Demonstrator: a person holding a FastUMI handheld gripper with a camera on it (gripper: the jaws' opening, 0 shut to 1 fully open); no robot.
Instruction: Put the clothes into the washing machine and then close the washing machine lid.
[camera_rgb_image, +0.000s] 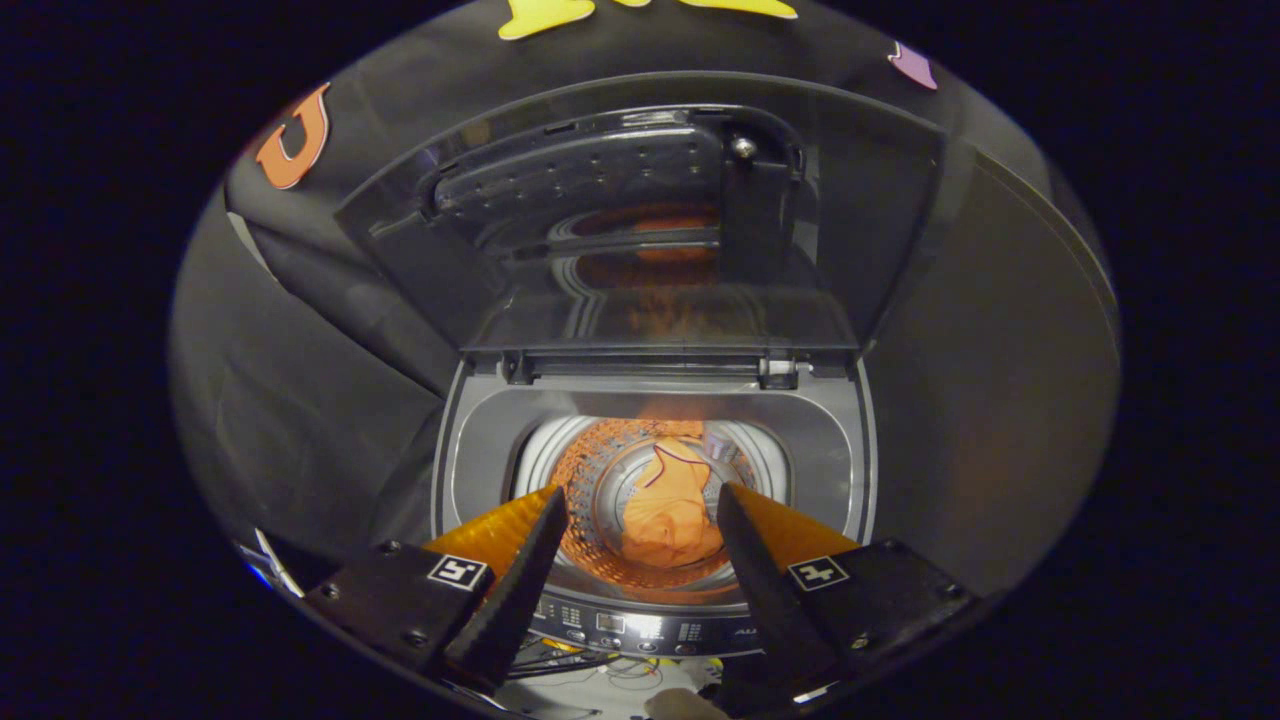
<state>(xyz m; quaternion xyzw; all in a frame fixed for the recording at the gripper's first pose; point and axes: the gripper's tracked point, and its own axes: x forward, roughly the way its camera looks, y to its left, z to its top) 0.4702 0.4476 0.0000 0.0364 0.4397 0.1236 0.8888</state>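
An orange garment (668, 510) lies crumpled at the bottom of the washing machine's steel drum (590, 480). The grey top-loading washing machine (810, 440) stands directly ahead with its tinted lid (640, 220) raised upright behind the opening. My gripper (640, 510) hovers above the machine's front edge, open, with nothing between its orange-and-black fingers (520, 560). The garment shows through the gap between the fingers, well below them.
The machine's control panel (640, 630) runs along its front edge just under the fingers. Black cloth walls close in on both sides and behind the lid. Loose wires (590, 670) and a fingertip (685, 705) show below the panel.
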